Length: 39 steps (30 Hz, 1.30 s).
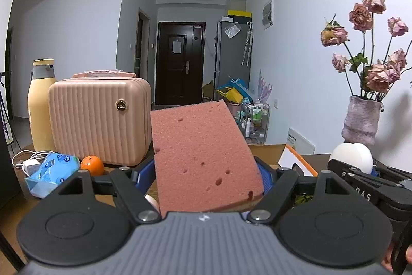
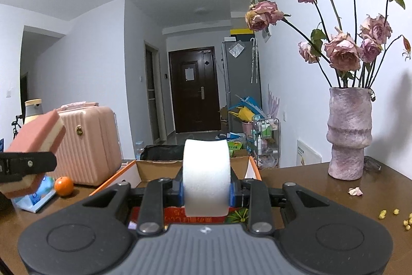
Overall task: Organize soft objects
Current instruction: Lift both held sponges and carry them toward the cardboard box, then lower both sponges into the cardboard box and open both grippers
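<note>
Left claw (image 1: 206, 177) clamped on pink sponge (image 1: 203, 156) jutting forward; right claw (image 2: 206, 193) squeezing white foam block (image 2: 206, 174)

On the table (image 2: 296, 177), the suitcase (image 1: 99, 120) stands far left with the bottle (image 1: 41, 105) at its left. Near it lie the orange (image 1: 92, 164) and, further left, the wipes pack (image 1: 50, 170). The open box (image 2: 159, 168) sits mid-table, right of the suitcase, and the vase (image 2: 349, 135) stands far right.
</note>
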Available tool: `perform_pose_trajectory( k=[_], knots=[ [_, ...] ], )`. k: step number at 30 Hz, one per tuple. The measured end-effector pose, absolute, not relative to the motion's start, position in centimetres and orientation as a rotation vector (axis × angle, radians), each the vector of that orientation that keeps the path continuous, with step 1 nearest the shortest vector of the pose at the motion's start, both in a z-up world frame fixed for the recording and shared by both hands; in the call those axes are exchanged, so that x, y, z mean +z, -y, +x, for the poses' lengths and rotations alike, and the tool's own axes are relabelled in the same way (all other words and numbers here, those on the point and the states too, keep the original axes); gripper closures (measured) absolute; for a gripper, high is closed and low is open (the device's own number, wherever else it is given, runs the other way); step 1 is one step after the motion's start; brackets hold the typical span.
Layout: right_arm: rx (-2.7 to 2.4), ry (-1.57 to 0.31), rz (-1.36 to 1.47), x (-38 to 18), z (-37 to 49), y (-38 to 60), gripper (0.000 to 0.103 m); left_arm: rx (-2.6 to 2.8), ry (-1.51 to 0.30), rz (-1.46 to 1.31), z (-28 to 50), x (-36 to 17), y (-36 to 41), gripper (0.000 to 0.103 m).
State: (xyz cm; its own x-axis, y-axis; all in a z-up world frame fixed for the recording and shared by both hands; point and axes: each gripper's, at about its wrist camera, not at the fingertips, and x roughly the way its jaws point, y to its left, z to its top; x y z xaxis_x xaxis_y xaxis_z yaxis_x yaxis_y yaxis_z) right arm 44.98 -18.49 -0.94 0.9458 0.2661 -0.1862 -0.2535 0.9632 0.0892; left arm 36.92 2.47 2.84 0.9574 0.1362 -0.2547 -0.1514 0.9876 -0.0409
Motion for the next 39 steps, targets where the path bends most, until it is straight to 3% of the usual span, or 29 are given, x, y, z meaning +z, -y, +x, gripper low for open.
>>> perform_pose_trajectory(
  k=[39],
  knots=[
    [0.233, -0.296, 0.020, -0.7, 59.8, 14.4, 0.074, 0.178, -0.295, 0.002, 54.0, 2.5, -3.9, 0.025]
  ],
)
